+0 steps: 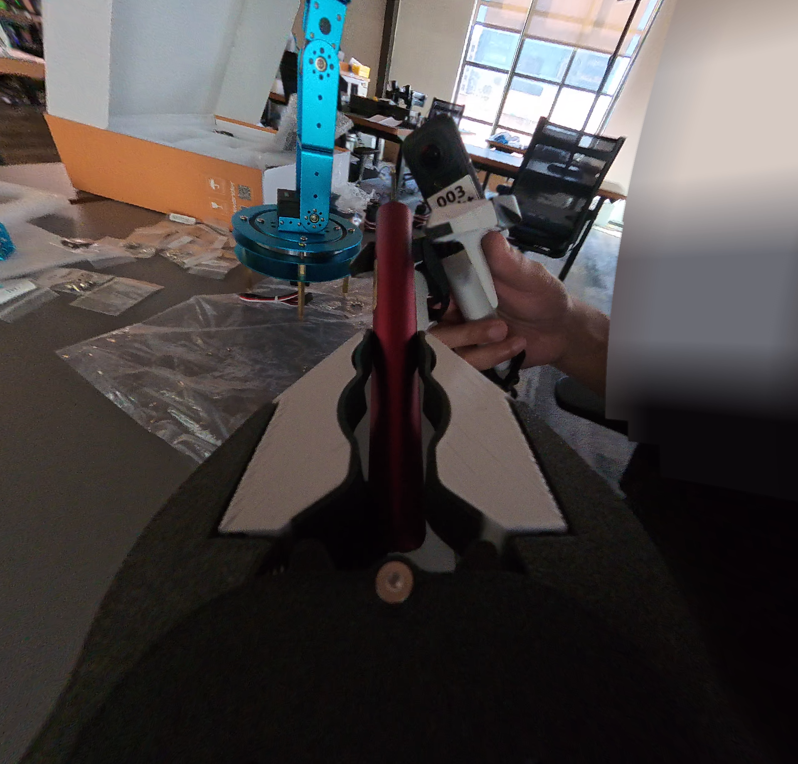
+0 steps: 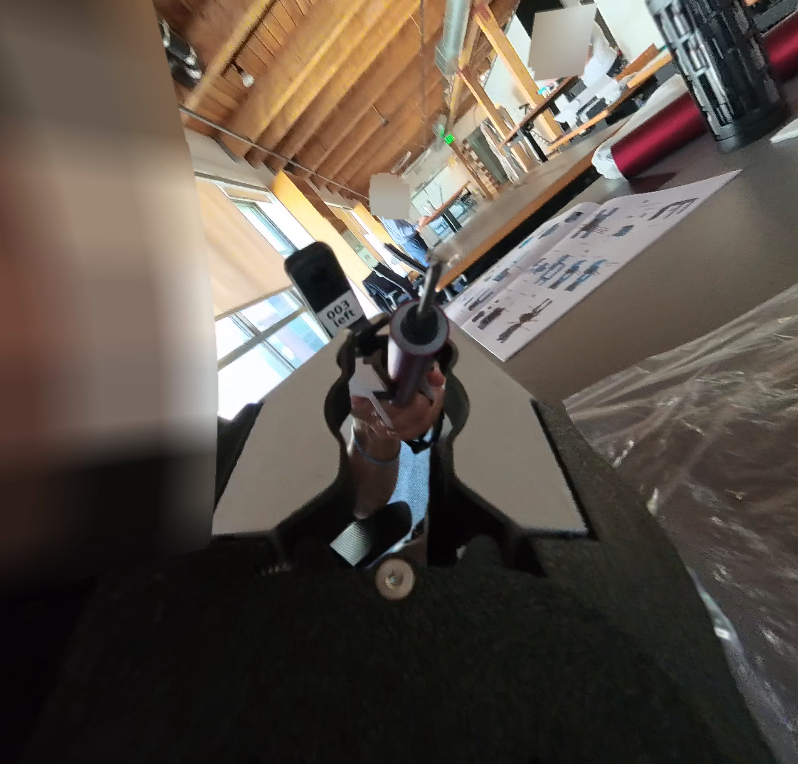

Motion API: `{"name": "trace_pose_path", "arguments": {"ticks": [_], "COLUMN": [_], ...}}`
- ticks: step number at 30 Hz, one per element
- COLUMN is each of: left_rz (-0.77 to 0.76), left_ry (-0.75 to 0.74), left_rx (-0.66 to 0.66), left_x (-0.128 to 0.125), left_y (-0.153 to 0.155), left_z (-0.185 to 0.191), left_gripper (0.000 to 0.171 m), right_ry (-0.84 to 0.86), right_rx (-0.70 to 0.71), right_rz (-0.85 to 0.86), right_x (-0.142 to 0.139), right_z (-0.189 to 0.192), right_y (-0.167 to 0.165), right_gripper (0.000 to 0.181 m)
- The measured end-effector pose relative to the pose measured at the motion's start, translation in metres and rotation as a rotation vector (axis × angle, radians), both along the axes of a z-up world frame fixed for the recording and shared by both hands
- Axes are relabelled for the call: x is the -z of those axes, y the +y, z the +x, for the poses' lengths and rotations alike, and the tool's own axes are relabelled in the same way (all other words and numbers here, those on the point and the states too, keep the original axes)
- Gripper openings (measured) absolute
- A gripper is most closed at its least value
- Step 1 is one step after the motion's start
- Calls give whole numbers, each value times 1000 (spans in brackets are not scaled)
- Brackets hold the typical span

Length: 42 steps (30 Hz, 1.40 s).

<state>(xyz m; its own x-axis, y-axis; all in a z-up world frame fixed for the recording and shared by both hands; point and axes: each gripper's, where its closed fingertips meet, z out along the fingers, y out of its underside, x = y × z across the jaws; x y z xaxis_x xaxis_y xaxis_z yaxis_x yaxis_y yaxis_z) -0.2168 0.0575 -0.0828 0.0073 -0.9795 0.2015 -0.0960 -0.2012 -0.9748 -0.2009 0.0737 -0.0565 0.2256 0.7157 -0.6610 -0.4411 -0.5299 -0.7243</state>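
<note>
My left gripper (image 1: 395, 342) is shut on the handle of a red screwdriver (image 1: 395, 290), which points forward with its thin bit (image 1: 394, 182) up. A blue metal robot arm (image 1: 317, 139) on a round blue base (image 1: 298, 242) stands just behind it to the left. A hand (image 1: 531, 303) holds the right gripper's white handle (image 1: 470, 268) beside the screwdriver on the right. In the right wrist view, my right gripper (image 2: 397, 346) is open. The screwdriver's front end (image 2: 416, 342) and bit (image 2: 429, 285) point at it, level with its fingertips. I cannot tell whether they touch.
An open orange and white box (image 1: 151, 169) stands behind the blue arm. Clear plastic sheets (image 1: 207, 355) and small parts bags (image 1: 108, 285) lie on the dark table. A printed sheet (image 2: 583, 260), a red roll (image 2: 660, 130) and a black mesh cylinder (image 2: 717, 52) lie farther off. Only a small space, under 4 cm, lies between the two pairs of fingers.
</note>
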Motion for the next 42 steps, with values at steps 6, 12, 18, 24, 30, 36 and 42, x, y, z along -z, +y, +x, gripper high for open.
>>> {"name": "trace_pose_path", "arguments": {"ticks": [6,12,18,24,30,36,42], "left_rz": [244,318,245,128,410,924,803], "left_ry": [27,-61,-148,-220,-347,-371,-669], "left_rx": [-76,-159,-199,-128,-292,-678,-805], "left_x": [-3,-23,-26,-17,-56,-87,-151], "left_y": [-11,-12,-12,-19,27,36,11], "left_z": [-2,-8,-28,-15,-47,-1,-7], "left_gripper": [20,23,47,54,49,52,56], "right_ry": [42,31,-45,-187,-155,-20,-15], "right_rx": [-43,-70,-62,-73,-113,-229,-190], "right_rz": [12,26,76,140,226,203,188], "right_x": [-5,-27,-57,-87,-149,-188,-185], "right_z": [-9,-15,-10,-17,-27,-63,-66], "right_y": [-3,-1,5,3,-12,-15,-12], "right_gripper": [19,19,18,18,18,18,18]}}
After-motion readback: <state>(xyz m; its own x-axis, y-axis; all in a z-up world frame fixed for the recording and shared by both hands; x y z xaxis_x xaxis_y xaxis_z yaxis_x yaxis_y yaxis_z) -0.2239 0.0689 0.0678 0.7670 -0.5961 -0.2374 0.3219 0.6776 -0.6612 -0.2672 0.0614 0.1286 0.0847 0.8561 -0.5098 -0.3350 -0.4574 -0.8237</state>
